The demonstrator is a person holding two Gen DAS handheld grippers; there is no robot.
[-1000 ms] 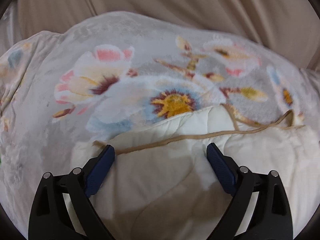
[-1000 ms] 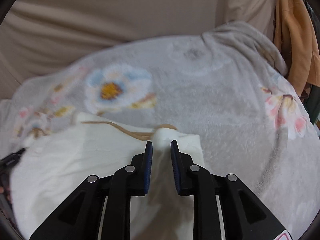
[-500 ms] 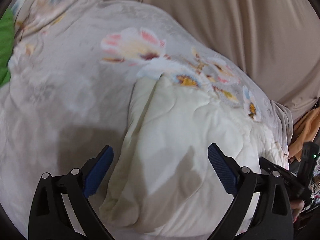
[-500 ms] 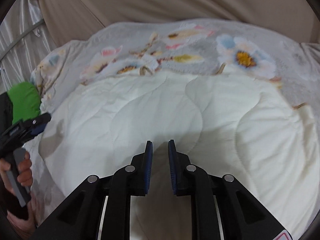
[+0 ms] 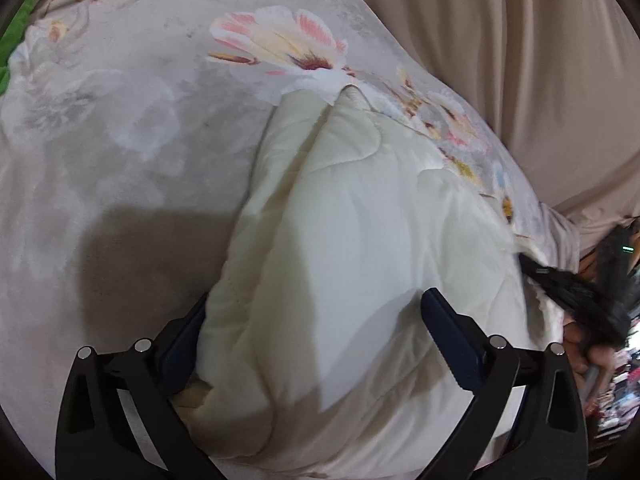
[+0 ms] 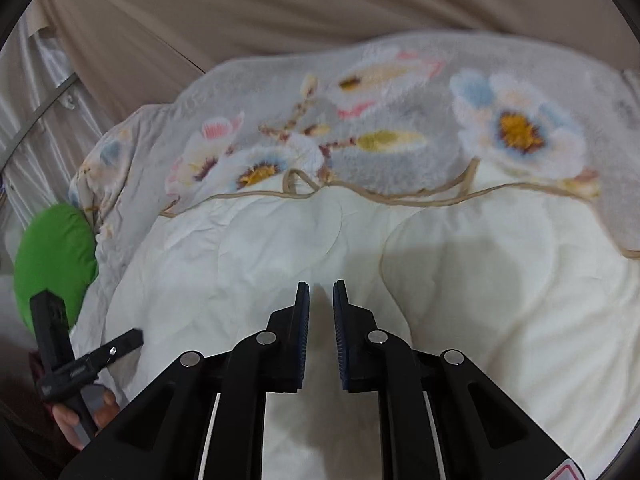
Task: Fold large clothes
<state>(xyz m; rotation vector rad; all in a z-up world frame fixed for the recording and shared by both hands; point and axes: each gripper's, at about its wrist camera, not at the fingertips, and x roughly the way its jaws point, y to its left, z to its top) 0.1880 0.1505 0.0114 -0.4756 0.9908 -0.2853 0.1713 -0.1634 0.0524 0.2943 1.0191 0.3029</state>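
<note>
Left gripper (image 5: 312,340) l. pad hidden behind quilt (image 5: 360,240), prob. untouched.

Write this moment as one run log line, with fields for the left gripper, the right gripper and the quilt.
left gripper: open, straddling folded cream quilt | right gripper: closing, nothing between jaws | quilt: on floral blanket

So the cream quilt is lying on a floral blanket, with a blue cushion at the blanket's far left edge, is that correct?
Not quite: the cushion is green, not blue, as the right wrist view shows. The cream quilt does lie on the floral blanket.
</note>
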